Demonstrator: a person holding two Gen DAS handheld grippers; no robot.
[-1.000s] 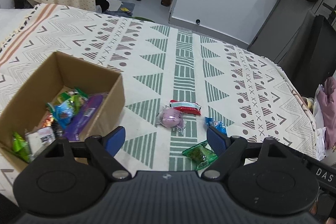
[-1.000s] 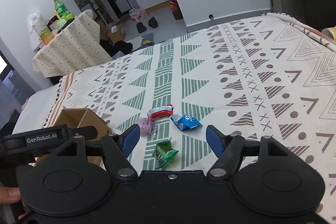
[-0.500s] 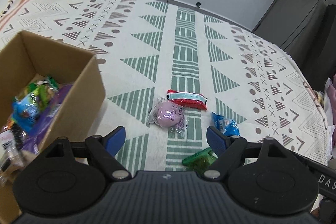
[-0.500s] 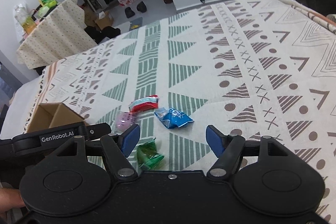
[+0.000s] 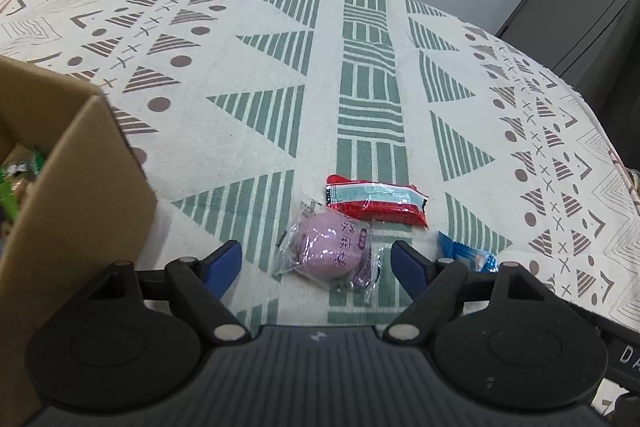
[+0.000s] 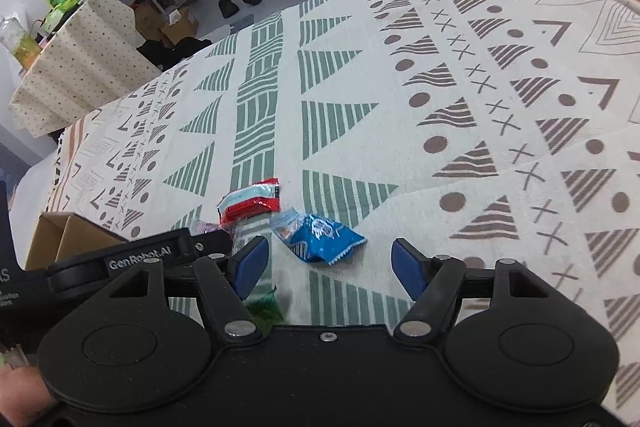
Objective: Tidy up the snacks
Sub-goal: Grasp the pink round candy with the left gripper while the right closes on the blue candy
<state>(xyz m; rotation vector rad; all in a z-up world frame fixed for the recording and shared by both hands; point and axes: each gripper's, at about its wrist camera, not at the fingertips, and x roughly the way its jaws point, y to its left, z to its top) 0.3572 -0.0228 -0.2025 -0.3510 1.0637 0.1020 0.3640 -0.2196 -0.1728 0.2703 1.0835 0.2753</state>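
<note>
Between the left tongs (image 5: 316, 259) (spread wide), a purple snack (image 5: 330, 253), ungrasped.

We see a patterned cloth (image 5: 248, 75) covering the surface. On it, near its middle, lie a red packet (image 5: 376, 201), a purple snack (image 5: 334, 251), a blue packet (image 6: 320, 237) and a green packet (image 6: 264, 311); a cardboard box (image 5: 80, 187) sits toward the left edge.
</note>
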